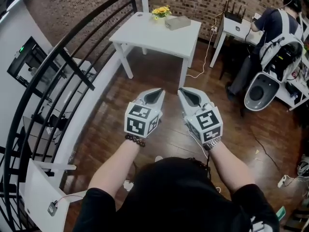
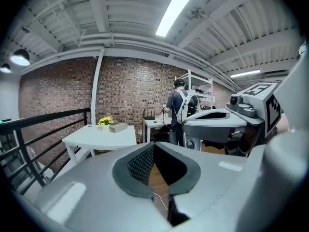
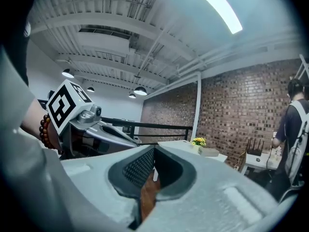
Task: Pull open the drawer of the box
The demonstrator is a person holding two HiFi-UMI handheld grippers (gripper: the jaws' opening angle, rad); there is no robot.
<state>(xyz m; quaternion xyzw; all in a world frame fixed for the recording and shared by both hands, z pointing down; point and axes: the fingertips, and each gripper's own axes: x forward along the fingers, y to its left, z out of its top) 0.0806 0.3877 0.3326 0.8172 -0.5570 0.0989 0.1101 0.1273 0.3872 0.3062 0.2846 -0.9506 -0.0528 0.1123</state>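
While the white table (image 1: 154, 40) stands well ahead, the grey box (image 1: 177, 22) sits at its far edge, beside yellow flowers (image 1: 161, 11) — dead ahead of both grippers. Both left gripper (image 1: 159, 92) and right gripper (image 1: 183, 91) are clenched, empty — the right seems marginally nearer.

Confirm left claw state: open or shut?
Shut. Left claw: its jaws meet at the tips in the left gripper view, with nothing held between them.
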